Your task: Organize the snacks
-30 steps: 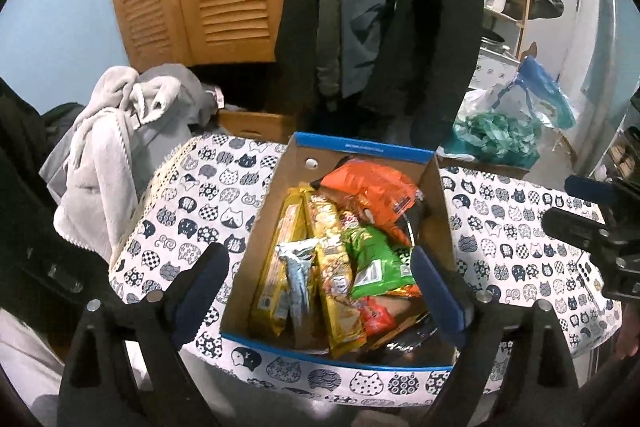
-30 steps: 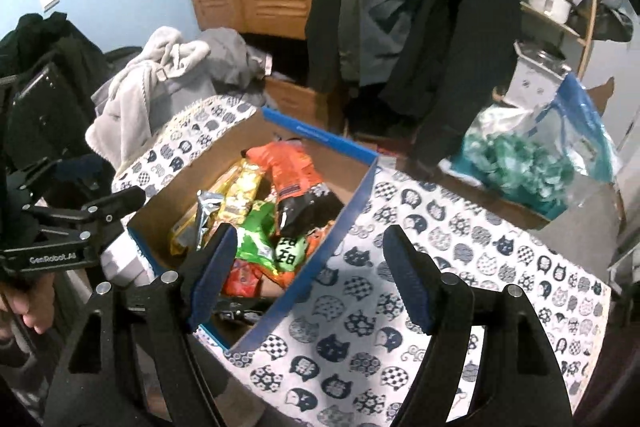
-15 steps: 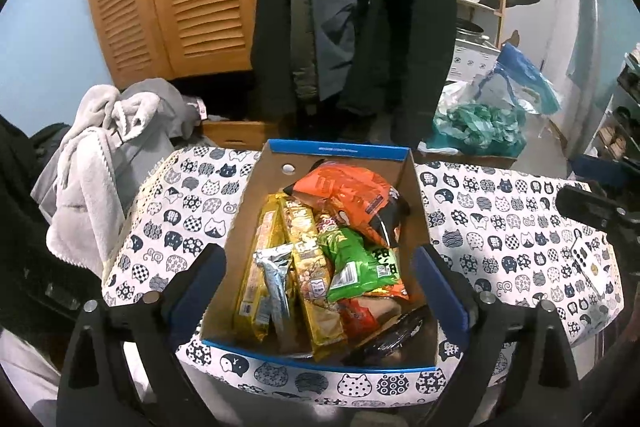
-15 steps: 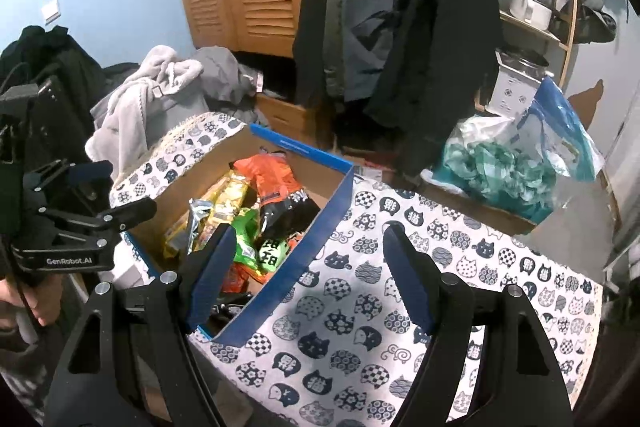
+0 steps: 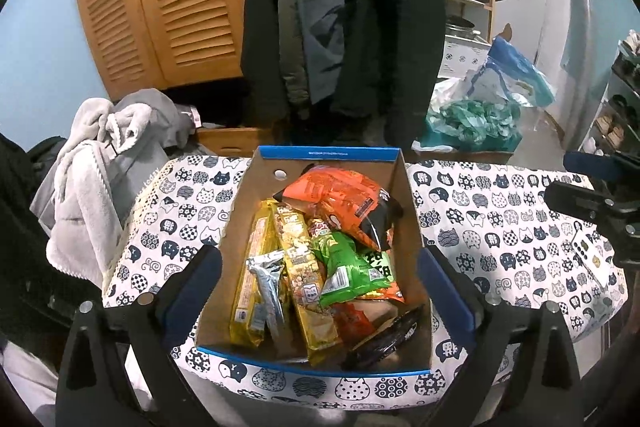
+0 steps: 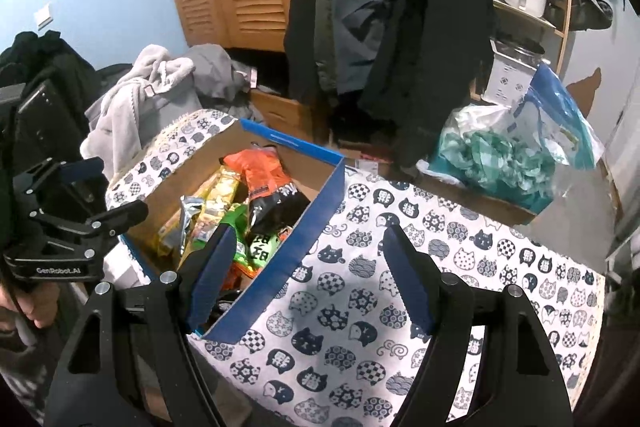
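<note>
Left wrist view, left to right: pale grey fleece garment heaped beside the table; cat-print white tablecloth under an open brown cardboard box with blue rim. Inside the box, long yellow snack packets along the left wall, a crinkled silver wrapper lying over them, a green bag in the middle, an orange-and-black bag toward the far end, a black packet at the near right corner. Left gripper spread wide above the near part of the box, nothing between its blue pads.

Right wrist view: same box at left, bare tablecloth at right. Right gripper also wide and empty, left pad over the box's right edge, right pad over cloth. Teal-filled clear plastic bag beyond the table.
</note>
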A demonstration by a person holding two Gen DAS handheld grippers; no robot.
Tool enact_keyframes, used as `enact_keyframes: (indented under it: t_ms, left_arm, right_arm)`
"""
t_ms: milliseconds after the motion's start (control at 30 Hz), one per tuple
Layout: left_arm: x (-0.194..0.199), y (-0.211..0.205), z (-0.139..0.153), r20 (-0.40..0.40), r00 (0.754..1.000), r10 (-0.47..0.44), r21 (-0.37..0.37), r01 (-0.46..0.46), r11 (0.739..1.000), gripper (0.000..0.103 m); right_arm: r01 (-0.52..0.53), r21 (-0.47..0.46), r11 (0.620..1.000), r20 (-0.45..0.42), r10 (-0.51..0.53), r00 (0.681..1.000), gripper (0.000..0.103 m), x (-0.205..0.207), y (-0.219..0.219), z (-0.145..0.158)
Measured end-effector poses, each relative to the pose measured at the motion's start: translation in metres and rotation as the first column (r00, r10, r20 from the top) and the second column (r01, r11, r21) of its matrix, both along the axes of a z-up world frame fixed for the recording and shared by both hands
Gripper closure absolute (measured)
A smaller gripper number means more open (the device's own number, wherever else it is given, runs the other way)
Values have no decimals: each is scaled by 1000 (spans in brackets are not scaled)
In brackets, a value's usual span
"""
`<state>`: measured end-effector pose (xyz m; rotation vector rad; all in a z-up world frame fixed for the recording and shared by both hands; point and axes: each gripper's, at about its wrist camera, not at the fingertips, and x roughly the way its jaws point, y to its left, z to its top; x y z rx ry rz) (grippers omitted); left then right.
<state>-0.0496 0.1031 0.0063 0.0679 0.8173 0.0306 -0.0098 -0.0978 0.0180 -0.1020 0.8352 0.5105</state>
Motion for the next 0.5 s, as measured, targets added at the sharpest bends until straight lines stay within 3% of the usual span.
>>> enact_keyframes:
  t_ms: [500]
  left_arm:
    - [-1, -1, 1, 1, 1000, -9, -5, 9, 1000, 4]
  right_arm:
    - [1, 1, 1000, -3, -1, 1000, 27, -1, -2, -1]
